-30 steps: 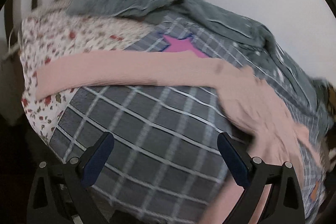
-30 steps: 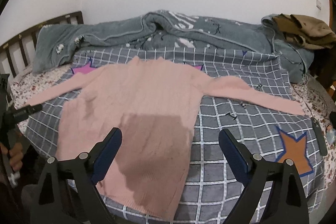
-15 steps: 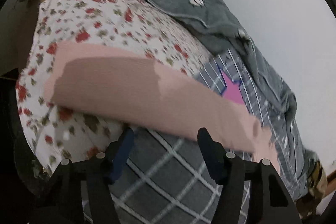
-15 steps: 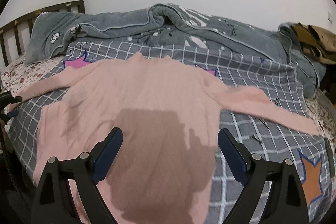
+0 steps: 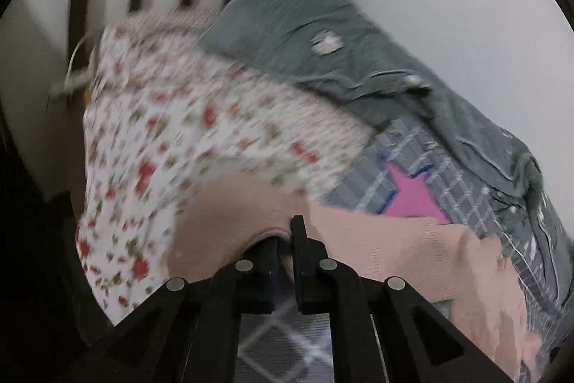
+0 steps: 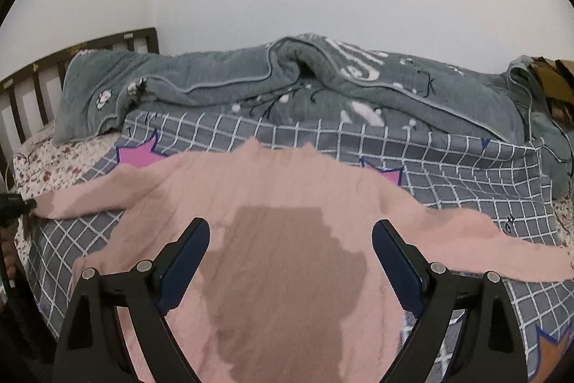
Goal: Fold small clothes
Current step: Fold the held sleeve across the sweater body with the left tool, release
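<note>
A pink knit sweater (image 6: 272, 203) lies spread flat, front up, on a grey checked cover (image 6: 448, 167), sleeves stretched out to both sides. My left gripper (image 5: 287, 232) is shut on the cuff end of the left sleeve (image 5: 251, 214), at the bed's left side; its tip also shows in the right wrist view (image 6: 14, 203). My right gripper (image 6: 290, 243) is open and empty, hovering over the sweater's lower body, jaws wide apart. The right sleeve (image 6: 502, 239) runs toward the bed's right edge.
A rumpled grey quilt (image 6: 287, 85) lies along the wall side of the bed. A floral sheet (image 5: 172, 139) covers the head end by the dark slatted headboard (image 6: 21, 85). Brown clothes (image 6: 552, 85) pile at the far right.
My left gripper has closed on the left sleeve's cuff; it was open before. My right gripper has moved closer over the sweater's body and stays open.
</note>
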The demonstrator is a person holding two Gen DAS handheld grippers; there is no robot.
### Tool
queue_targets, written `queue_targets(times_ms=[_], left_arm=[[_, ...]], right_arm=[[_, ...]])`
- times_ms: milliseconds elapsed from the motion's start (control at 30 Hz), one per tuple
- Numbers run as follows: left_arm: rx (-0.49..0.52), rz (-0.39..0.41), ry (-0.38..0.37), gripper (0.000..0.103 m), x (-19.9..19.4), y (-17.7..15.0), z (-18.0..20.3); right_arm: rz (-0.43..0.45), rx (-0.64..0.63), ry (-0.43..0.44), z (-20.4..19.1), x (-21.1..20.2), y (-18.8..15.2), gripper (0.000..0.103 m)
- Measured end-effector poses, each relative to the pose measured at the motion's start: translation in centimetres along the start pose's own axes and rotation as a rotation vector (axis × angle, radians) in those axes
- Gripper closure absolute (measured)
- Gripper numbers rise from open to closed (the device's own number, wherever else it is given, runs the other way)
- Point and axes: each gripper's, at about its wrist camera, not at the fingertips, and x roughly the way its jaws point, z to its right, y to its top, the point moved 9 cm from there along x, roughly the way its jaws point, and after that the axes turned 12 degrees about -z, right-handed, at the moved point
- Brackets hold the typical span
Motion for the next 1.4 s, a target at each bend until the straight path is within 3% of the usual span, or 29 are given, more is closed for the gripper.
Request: queue_targets(times_ms=[167,333,400,533,700,833,933,1000,1100,1167,1267,1400], left_arm=[[0.181,0.061,-0.034,0.096,-3.8,0.4,9.5],[0.378,0.079,-0.120,0.096,-5.8,-2.4,21.6],[0.450,0.062,-0.155,0.096,-5.7,-4.3,26.4],[0.591,-0.012,-0.240,0.096,-4.7,-10.5,35.5],[0.708,-0.146,-0.308,0.096,-1.4,-20.1,42.5],[0.763,-0.278,-0.335,0.095,1.3,-26.0,44.0],[0.788,-0.340,-0.300,0.094,2.5,-27.6,43.5],[0.785,-0.338,-0.301,0.089,2.2,-27.0,42.6],[0.741,-0.300,-0.309,0.064,1.1,-25.0,40.6],[0.702,-0.239,-0.315,0.024,0.1,-22.9,38.5],[0.675,-0.165,-0.319,0.022,-1.0,-20.0,35.9],[0.662,-0.148,-0.276,0.022,-1.1,-17.6,32.5]], right_arm=[[-0.036,0.084,0.013,4.5,0.4,-2.0,0.012],[-0.026,0.115,0.015,8.0,-0.6,-3.3,0.012],[-0.020,0.138,-0.021,9.9,-0.9,-3.6,0.012],[-0.024,0.196,0.015,12.2,-1.3,-4.3,0.012],[-0.038,0.190,-0.026,14.3,-1.1,-5.2,0.012],[-0.049,0.255,0.000,16.1,-0.9,-5.6,0.012],[-0.050,0.271,-0.013,17.1,-0.9,-5.7,0.012],[-0.044,0.275,-0.027,17.5,-1.0,-5.6,0.012],[-0.048,0.294,-0.013,17.6,-0.8,-5.6,0.012],[-0.057,0.308,0.005,17.2,-0.4,-5.6,0.012],[-0.065,0.305,0.023,15.9,0.2,-5.4,0.012],[-0.072,0.272,0.027,13.6,0.9,-4.9,0.012]])
